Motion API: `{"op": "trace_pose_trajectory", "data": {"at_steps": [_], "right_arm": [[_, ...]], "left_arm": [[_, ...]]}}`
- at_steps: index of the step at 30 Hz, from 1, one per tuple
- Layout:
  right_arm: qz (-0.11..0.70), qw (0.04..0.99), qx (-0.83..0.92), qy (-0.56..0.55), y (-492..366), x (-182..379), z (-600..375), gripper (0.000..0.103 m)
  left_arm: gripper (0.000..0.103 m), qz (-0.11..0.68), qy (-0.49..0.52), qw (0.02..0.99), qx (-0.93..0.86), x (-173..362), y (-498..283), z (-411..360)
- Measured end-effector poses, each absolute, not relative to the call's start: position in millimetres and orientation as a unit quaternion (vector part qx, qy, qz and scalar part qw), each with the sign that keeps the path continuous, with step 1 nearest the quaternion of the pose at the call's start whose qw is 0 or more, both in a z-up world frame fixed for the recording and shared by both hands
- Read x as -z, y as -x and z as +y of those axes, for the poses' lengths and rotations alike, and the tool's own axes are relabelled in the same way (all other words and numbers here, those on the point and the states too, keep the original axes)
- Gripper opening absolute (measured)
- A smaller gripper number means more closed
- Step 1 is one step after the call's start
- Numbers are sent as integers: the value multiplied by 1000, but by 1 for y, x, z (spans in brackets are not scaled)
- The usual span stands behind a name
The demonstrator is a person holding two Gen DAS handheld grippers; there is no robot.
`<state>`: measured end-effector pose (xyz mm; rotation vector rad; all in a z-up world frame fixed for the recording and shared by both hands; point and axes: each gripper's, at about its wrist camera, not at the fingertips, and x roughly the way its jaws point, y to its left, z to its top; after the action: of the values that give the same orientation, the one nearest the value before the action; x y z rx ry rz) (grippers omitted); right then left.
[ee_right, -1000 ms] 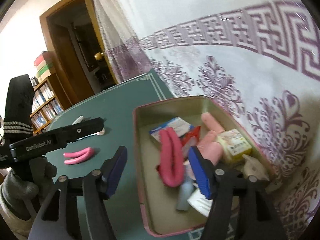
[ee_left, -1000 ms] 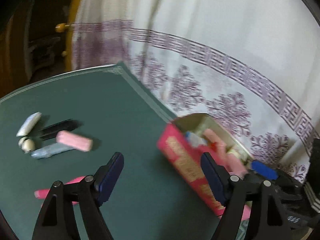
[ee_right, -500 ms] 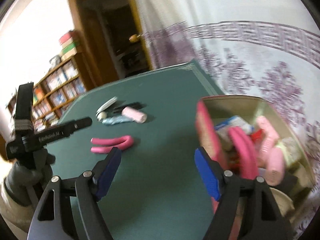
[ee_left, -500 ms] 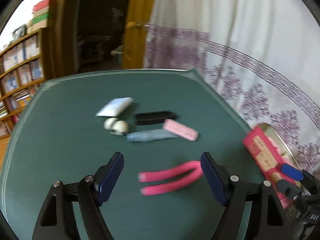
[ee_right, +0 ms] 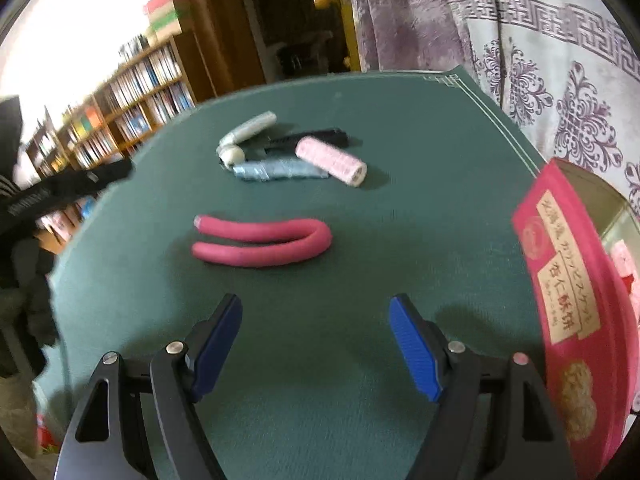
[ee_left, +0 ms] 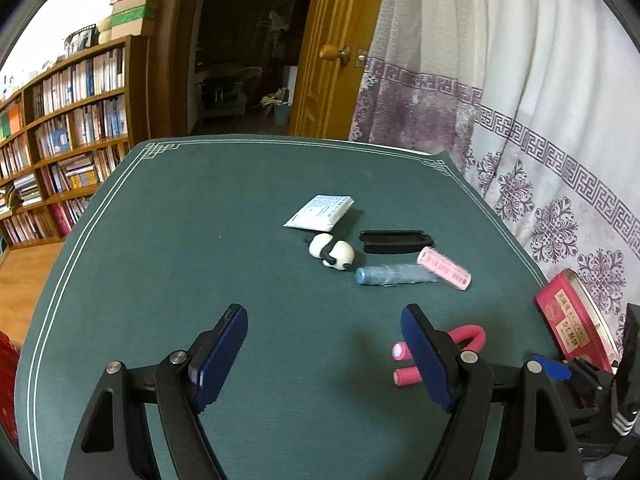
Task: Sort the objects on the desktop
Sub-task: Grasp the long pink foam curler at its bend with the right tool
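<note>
Green cloth covers the big table (ee_left: 180, 240), with thin white lines near its edge. Next biggest is the red tin (ee_right: 568, 292), which sits at the right side of the table by the curtain (ee_left: 540, 92); its lid is off and pink things show inside, though they are too blurry to name.

Both tongs hang over bare cloth. The left gripper (ee_left: 324, 352) has its blue pads wide apart and nothing between them. The right gripper (ee_right: 316, 344) has just been opening its jaws, and they stand wide too, with nothing held.

A bent pink foam stick (ee_right: 264, 240) (shaped like a hairpin) lies just ahead of the right gripper; in the left view it peeks out from behind the right-hand pad (ee_left: 424, 360).

Farther back is a little heap of things. A black comb-like bar (ee_left: 394, 241) lies at the back. A light blue tube (ee_left: 394, 274) lies in front of it, its end touching a pale pink roller (ee_left: 444, 268). A white paper packet (ee_left: 320, 211) lies flat to the left. Smallest are two white balls (ee_left: 332, 255) joined by a black band, just beside the packet.
</note>
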<state>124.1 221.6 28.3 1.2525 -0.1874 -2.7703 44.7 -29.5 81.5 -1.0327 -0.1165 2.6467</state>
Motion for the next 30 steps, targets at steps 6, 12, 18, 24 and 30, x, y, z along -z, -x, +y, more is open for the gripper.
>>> {"op": "trace_pose_trajectory", "data": {"at_steps": [6,12,18,24,30], "right_arm": [[-42,57,900,-430,-106,-16,206,79],[-6,53,898,-436,-83,-6,193,80],[55,64,900,-429,-66,-7,177,80],[100,73,902,-414,-45,-9,174,80],[127,90,902,-402,-35,-14,171,80]], "left_arm": [[81,-52,374,142,-915,-69,-37,-39],[81,-56,383,144,-911,-61,-29,-41],[81,-62,391,141,-907,-55,-22,-45],[81,-65,402,142,-902,-49,-16,-49],[81,-66,404,138,-902,-48,-13,-51]]}}
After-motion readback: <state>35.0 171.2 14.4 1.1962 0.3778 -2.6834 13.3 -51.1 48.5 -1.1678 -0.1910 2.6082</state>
